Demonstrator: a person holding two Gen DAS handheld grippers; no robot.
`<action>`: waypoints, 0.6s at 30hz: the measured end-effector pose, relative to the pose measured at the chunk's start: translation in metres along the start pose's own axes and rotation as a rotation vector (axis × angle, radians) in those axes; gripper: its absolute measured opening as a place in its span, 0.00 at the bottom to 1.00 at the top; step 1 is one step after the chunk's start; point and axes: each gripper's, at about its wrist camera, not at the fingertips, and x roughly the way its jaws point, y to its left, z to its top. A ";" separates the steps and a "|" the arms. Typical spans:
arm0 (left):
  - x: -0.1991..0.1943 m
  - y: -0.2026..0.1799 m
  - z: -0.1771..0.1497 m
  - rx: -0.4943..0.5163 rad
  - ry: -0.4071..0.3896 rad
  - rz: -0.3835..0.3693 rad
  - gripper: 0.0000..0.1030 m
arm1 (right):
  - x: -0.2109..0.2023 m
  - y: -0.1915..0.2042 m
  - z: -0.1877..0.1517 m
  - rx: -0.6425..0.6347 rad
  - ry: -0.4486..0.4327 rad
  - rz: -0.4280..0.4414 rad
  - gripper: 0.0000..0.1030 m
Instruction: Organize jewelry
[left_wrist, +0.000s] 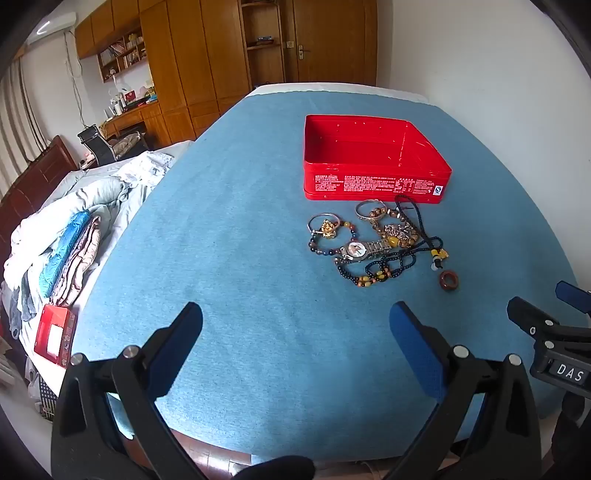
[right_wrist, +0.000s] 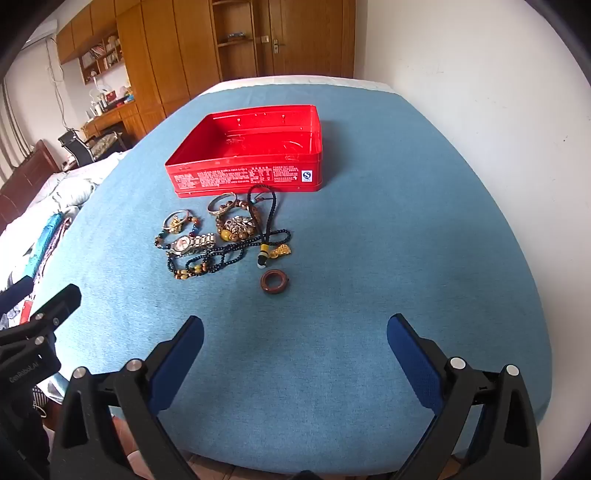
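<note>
Spread fingers (left_wrist: 410, 332), "DAS" label (left_wrist: 570, 373), red tin (left_wrist: 373, 184)

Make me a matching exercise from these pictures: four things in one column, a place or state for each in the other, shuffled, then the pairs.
1. red tin
2. wristwatch
3. brown ring
4. right gripper

a. lies alone, nearest the grippers
b. open, holding nothing
c. empty, beyond the jewelry
d. in the tangle of beads

Pairs: 1-c, 2-d, 3-a, 4-b
</note>
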 end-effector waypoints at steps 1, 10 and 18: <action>0.000 0.000 0.000 0.000 0.000 0.000 0.97 | 0.000 0.000 0.000 0.000 -0.001 0.000 0.96; 0.000 0.000 0.000 -0.001 0.002 -0.002 0.97 | 0.001 0.000 0.001 0.002 -0.001 -0.003 0.96; 0.000 0.000 0.000 -0.002 0.002 -0.002 0.97 | 0.000 0.001 0.001 -0.001 -0.004 -0.002 0.96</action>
